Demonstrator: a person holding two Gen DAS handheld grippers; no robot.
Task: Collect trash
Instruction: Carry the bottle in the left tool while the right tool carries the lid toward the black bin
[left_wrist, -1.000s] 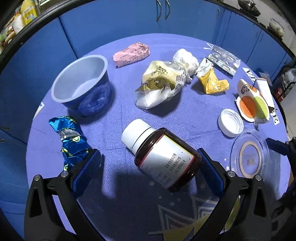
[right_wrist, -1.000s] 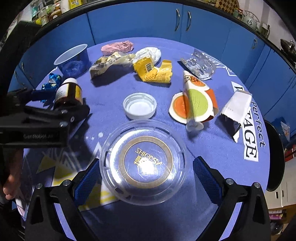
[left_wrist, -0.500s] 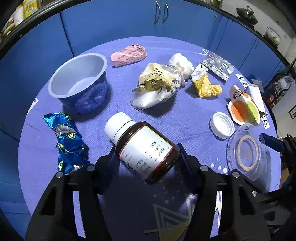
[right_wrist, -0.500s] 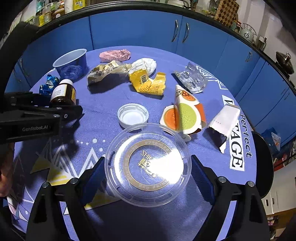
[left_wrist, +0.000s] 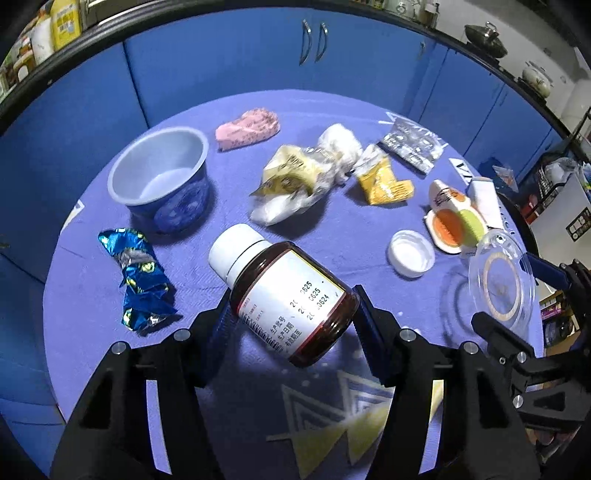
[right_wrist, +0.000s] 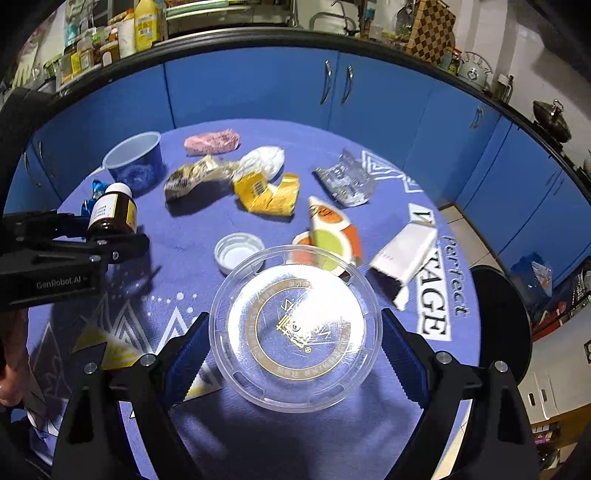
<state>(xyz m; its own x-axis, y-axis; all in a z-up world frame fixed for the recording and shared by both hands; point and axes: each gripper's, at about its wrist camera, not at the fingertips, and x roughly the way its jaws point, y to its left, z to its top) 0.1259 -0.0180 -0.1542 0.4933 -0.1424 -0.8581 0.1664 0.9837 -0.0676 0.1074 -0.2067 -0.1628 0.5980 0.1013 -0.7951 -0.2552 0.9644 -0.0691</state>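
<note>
My left gripper (left_wrist: 291, 317) is shut on a brown medicine bottle (left_wrist: 284, 291) with a white cap and white label, and holds it lifted above the round blue table (left_wrist: 229, 406). The bottle also shows in the right wrist view (right_wrist: 112, 212). My right gripper (right_wrist: 293, 343) is shut on a clear round plastic lid (right_wrist: 295, 328) with a gold ring print, raised off the table. The lid also shows at the right of the left wrist view (left_wrist: 500, 284).
On the table lie a blue cup (left_wrist: 162, 177), blue foil wrapper (left_wrist: 142, 277), pink packet (left_wrist: 247, 127), yellow-white bag (left_wrist: 291, 184), yellow wrapper (left_wrist: 384, 182), clear blister pack (left_wrist: 412, 146), white cap (left_wrist: 410, 253), orange-green paper cup (right_wrist: 328, 232) and white box (right_wrist: 404, 254). Blue cabinets stand behind.
Both grippers closed on their objects and rose: the left lifted the bottle off the table, the right lifted the clear lid. The table looks farther away in both views.
</note>
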